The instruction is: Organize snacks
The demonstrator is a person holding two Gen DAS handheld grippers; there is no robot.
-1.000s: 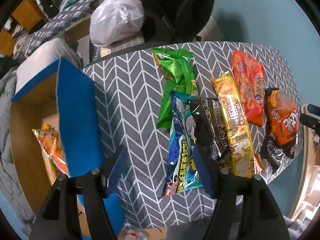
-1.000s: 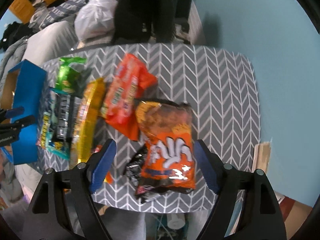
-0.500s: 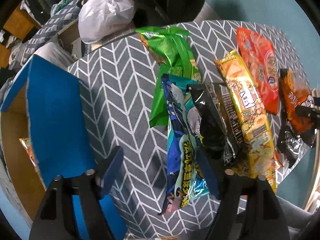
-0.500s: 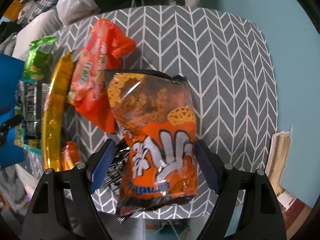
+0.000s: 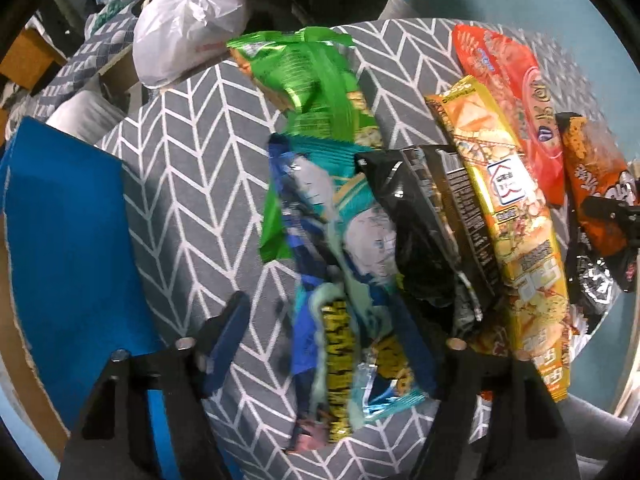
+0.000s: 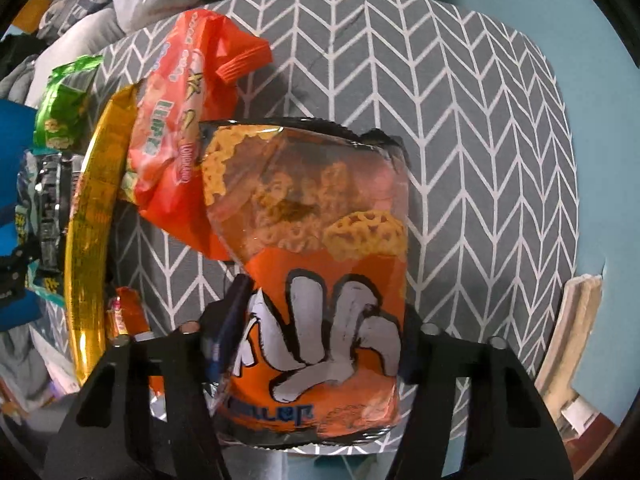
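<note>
Several snack bags lie in a row on the grey chevron table (image 5: pixel 188 184). My left gripper (image 5: pixel 332 340) is open, its fingers on either side of the near end of a blue and teal bag (image 5: pixel 340 264). Beside that bag lie a green bag (image 5: pixel 316 88), a black bag (image 5: pixel 424 232), a long yellow bag (image 5: pixel 512 216) and a red bag (image 5: pixel 508 92). My right gripper (image 6: pixel 320 320) is open, with an orange and black chip bag (image 6: pixel 320 264) between its fingers. I cannot tell if the pads touch it.
A blue-walled cardboard box (image 5: pixel 68 248) stands off the table's left edge. A white plastic bag (image 5: pixel 188 20) lies beyond the far edge. In the right wrist view the red bag (image 6: pixel 180 136) and yellow bag (image 6: pixel 96 216) lie left of the orange one. Bare table (image 6: pixel 480 152) is on the right.
Both grippers have moved down and forward toward the table. The left has closed in over the blue and teal bag, the right over the orange chip bag. Both jaws stay open.
</note>
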